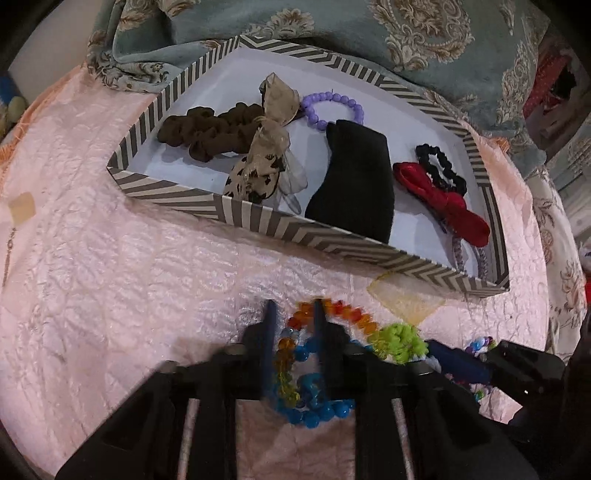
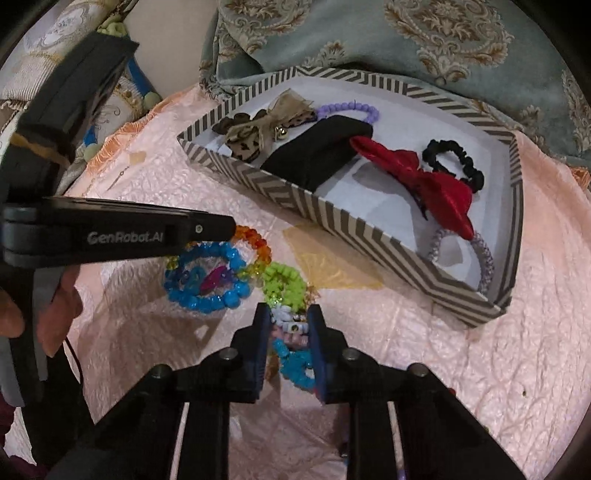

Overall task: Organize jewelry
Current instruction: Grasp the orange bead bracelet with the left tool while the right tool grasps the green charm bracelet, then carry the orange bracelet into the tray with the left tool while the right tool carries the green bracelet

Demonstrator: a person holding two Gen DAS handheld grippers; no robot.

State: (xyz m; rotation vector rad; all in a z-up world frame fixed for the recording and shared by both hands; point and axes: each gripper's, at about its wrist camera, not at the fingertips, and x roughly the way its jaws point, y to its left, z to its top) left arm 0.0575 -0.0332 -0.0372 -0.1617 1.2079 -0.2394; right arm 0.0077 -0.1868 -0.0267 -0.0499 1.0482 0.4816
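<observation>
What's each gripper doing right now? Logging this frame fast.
Left gripper: open, straddling the rainbow bead bracelet.
Right gripper: cannot be told, jaws around small beaded pieces.

A pink quilted bedspread (image 1: pixel 129 280) with a crinkled, slightly glossy surface fills most of both views and serves as the working surface. Along its far edge lies a heap of grey-green fabric (image 1: pixel 424 40) woven with cream and gold damask medallions, bunched in folds where it meets the bedspread. At the bedspread's left edge runs an orange ruffled trim (image 2: pixel 129 127), and just beyond that sits a pale embroidered cushion (image 2: pixel 70 29) with blue piping. To the right of the bedspread, another pale floral cloth (image 1: pixel 565 258) drapes downward. Light falls from above, casting soft shadows on the pink surface.
</observation>
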